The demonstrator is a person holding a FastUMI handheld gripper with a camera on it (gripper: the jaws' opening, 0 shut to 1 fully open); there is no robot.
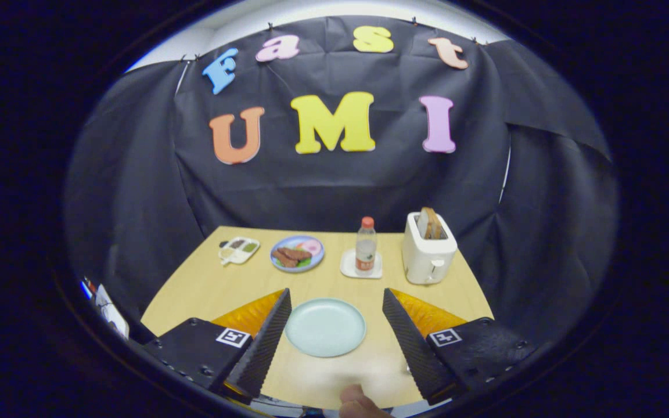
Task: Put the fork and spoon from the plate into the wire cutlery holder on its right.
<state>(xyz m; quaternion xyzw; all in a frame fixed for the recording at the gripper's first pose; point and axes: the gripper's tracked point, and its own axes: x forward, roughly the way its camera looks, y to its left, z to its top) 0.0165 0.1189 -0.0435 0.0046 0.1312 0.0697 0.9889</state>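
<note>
Between our tool's spread fingers lies the pale plate, and we can make out no fork or spoon on it, nor a wire holder to its right. Our risk, we judge, is closing on the plate's bare rim or wandering toward the wrong things: the food plate, the bottle and the toaster stand far across the surface. A fingertip sits near us.
</note>
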